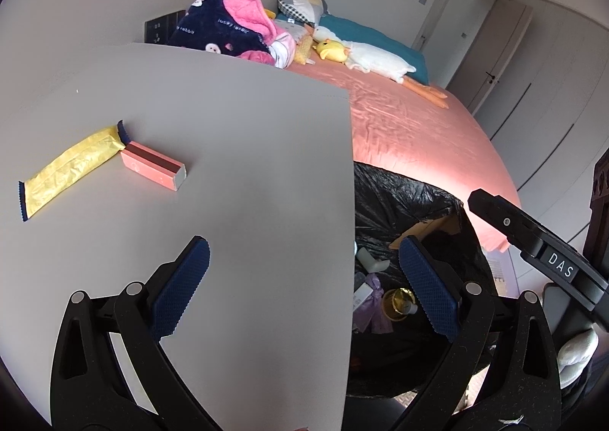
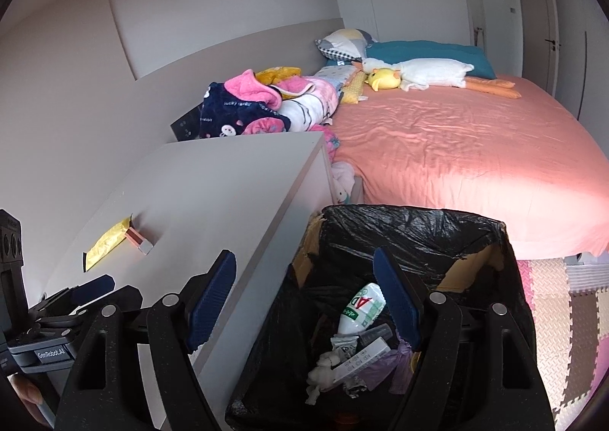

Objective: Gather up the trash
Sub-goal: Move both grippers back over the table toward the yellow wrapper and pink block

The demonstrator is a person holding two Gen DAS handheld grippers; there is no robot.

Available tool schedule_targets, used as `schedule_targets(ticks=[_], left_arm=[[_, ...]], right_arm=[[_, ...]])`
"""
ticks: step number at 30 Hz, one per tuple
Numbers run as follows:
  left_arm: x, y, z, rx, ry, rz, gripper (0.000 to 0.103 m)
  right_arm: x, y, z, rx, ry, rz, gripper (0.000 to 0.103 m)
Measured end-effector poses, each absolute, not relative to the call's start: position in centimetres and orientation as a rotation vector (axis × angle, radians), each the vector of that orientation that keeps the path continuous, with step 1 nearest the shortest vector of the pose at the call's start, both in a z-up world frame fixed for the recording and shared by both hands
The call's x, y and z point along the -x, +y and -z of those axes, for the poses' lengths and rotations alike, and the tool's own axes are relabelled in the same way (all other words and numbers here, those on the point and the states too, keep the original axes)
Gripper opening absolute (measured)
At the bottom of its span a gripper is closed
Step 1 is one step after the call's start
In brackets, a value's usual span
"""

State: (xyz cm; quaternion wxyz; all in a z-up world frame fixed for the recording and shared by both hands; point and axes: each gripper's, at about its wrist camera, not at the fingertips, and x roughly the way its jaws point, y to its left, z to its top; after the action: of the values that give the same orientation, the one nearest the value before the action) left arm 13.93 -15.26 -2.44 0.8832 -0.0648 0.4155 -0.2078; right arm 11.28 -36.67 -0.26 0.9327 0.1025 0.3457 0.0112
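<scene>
Grey table beside the pink bed: yellow wrapper touching a pink box. Left gripper spread wide, empty; right gripper parted over the bin.

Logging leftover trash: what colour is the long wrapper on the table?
Yellow with dark blue ends; clearest in the left wrist view.

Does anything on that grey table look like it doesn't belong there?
Yes: an empty yellow wrapper lies flat on the grey tabletop, with a small pink box touching its end. Both look like litter still outside the black-lined bin beside the table.
</scene>
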Motion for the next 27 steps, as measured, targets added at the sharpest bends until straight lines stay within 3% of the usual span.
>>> schedule_targets(ticks=[27], left_arm=[[-15.8, -4.8, 3.7, 0.129, 0.872, 0.256, 0.096]], right_arm=[[-16.7, -25.9, 2.0, -0.11, 0.811, -0.258, 0.075]])
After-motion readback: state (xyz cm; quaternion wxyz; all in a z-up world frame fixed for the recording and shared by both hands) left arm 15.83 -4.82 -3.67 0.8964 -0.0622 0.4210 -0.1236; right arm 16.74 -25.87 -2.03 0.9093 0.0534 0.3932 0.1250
